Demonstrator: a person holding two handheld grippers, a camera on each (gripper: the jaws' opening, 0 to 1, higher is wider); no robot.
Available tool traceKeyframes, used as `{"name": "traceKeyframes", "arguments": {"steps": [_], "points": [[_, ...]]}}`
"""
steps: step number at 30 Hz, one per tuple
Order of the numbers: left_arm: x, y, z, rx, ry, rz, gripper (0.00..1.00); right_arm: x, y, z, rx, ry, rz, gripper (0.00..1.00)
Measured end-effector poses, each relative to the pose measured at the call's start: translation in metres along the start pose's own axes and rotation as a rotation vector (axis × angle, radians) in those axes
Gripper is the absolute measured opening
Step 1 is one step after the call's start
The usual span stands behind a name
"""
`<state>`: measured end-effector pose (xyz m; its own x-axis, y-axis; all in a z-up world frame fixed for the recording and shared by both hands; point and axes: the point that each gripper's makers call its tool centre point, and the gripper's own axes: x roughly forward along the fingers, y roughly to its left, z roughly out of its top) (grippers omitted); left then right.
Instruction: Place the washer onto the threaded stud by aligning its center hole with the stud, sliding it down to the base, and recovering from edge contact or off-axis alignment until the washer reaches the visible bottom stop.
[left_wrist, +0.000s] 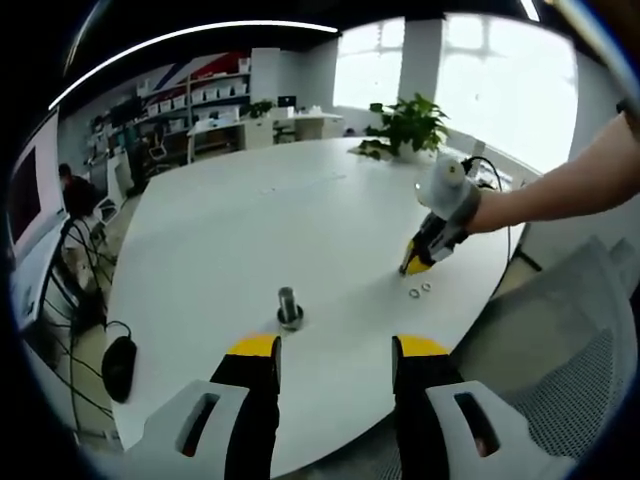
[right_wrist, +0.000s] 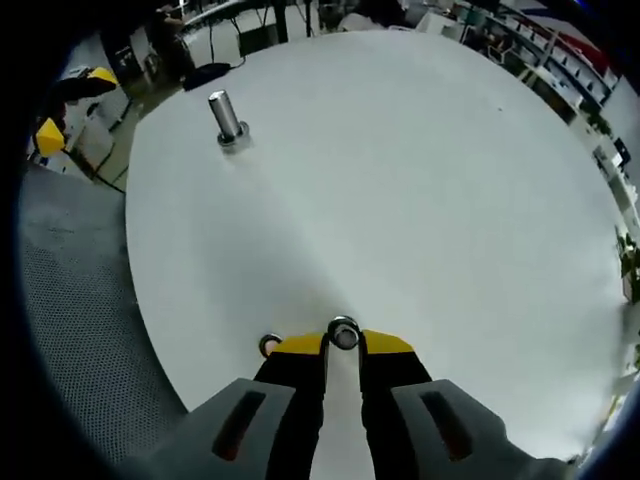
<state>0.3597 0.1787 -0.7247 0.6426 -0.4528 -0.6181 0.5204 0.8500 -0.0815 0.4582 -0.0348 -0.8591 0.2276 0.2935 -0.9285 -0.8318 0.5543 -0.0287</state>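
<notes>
Washers: two, one (right_wrist: 344, 333) at table's 6 o'clock edge, other (right_wrist: 269, 345) beside it. Threaded stud (right_wrist: 227, 118): one. Potted plant (left_wrist: 408, 125): one.

Desk (right_wrist: 420, 180): smooth white top w/ matt finish, soft sheen only toward the windows. Threaded stud (right_wrist: 226, 116): bare grey metal, semi-glossy, w/ a flat metal base. Washer (right_wrist: 343, 333) between the right gripper (right_wrist: 342, 343) tips: bright polished metal, strongly reflective; 2nd washer (right_wrist: 269, 345) just beside the tips was the same metal. Left gripper (left_wrist: 335, 349): black matt plastic fingers, yellow plastic caps at tips, light-grey smooth plastic body w/ slots; right gripper matched in finish. Chair (right_wrist: 80, 300): grey mesh fabric, rough open weave. Cables (left_wrist: 95, 330) at desk edge: black, rubbery, matt. Plant (left_wrist: 408, 125): green leaves, slightly glossy.
</notes>
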Motion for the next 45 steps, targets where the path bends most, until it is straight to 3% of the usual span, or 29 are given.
{"name": "traceKeyframes", "arguments": {"steps": [12, 25, 35, 45], "points": [[-0.001, 0.0, 0.001, 0.001, -0.003, 0.001, 0.43, -0.006, 0.003, -0.01, 0.019, 0.018, 0.012, 0.16], [-0.002, 0.0, 0.002, 0.0, -0.012, 0.002, 0.43, -0.02, 0.015, -0.022, 0.04, -0.019, 0.027, 0.2], [-0.002, -0.002, 0.003, 0.011, -0.01, -0.001, 0.43, -0.02, 0.032, -0.031, -0.003, -0.025, 0.051, 0.21], [-0.001, -0.003, 0.002, 0.012, -0.008, -0.007, 0.43, -0.011, 0.037, -0.036, -0.064, 0.022, 0.041, 0.21]]}}
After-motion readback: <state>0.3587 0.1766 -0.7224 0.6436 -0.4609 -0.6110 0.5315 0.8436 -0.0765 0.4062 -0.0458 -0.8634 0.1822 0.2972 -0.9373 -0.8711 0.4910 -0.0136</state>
